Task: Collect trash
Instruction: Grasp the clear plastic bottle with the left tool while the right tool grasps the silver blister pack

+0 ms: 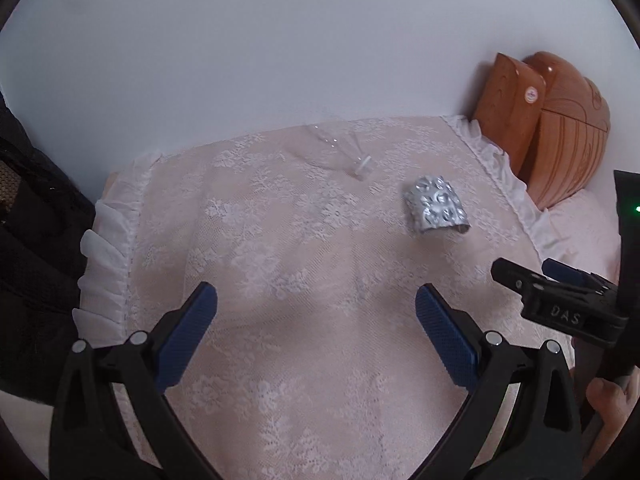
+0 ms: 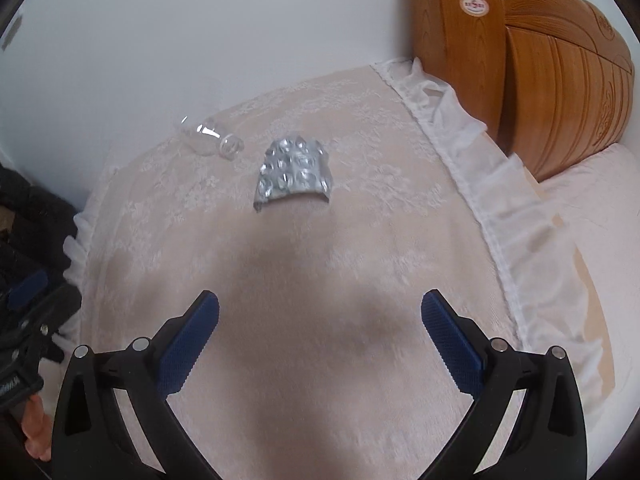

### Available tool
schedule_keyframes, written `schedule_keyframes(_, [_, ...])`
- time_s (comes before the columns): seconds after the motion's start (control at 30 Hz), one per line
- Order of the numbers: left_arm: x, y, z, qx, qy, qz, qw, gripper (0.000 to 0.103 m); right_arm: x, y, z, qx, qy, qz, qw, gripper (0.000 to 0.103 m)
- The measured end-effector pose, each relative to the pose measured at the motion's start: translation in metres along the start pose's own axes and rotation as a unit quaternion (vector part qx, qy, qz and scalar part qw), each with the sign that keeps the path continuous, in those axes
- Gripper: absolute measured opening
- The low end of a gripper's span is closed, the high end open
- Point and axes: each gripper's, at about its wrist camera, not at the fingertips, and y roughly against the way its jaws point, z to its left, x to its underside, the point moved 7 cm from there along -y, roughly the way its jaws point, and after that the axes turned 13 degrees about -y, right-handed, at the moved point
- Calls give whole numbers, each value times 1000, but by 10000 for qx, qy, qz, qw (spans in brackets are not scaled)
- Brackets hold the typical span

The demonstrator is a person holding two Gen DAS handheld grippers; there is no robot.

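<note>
I see a shiny silver pill sheet (image 2: 294, 172), bumpy and curled up like a little arch, lying on the pink lacy bed cover (image 2: 320, 280). Near it lies a clear plastic bottle (image 2: 210, 140). My left gripper (image 1: 316, 330) and right gripper (image 2: 320, 336) are spread wide, holding nothing.

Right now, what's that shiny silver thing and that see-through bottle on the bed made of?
The silver thing looks like thin metal foil, probably an empty pill pack: it is glossy, curled and covered in dented bubbles. The bottle looks like clear plastic, though glass can't be ruled out: you can see the lacy bedcover through it, with bright glints.
</note>
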Motion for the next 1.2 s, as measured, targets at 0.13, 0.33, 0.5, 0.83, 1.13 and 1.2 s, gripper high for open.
schedule_keyframes(0.13, [-17,-25,16,-29,135,56,9999,95,-38,-55,26,138,-43,23,9999,100])
schedule_keyframes(0.33, [-29,-48,24,20,388,145,9991,95,-62,-112,45,450,8,248,9987,100])
schedule_keyframes(0.5, [-46,-56,19,187,714,144,9972,95,-63,-113,50,547,259,207,9980,73])
schedule_keyframes(0.83, [-106,-118,-4,-97,1285,449,9906,95,-63,-62,30,243,94,-81,9996,70])
schedule_keyframes(1.13, [-142,-206,7,-933,2120,1019,9675,95,-43,-18,-7,126,-123,-103,9998,71])
schedule_keyframes(1.2, [-145,-217,8,-932,2225,1091,9643,94,-39,-15,-15,124,-220,-66,9997,71])
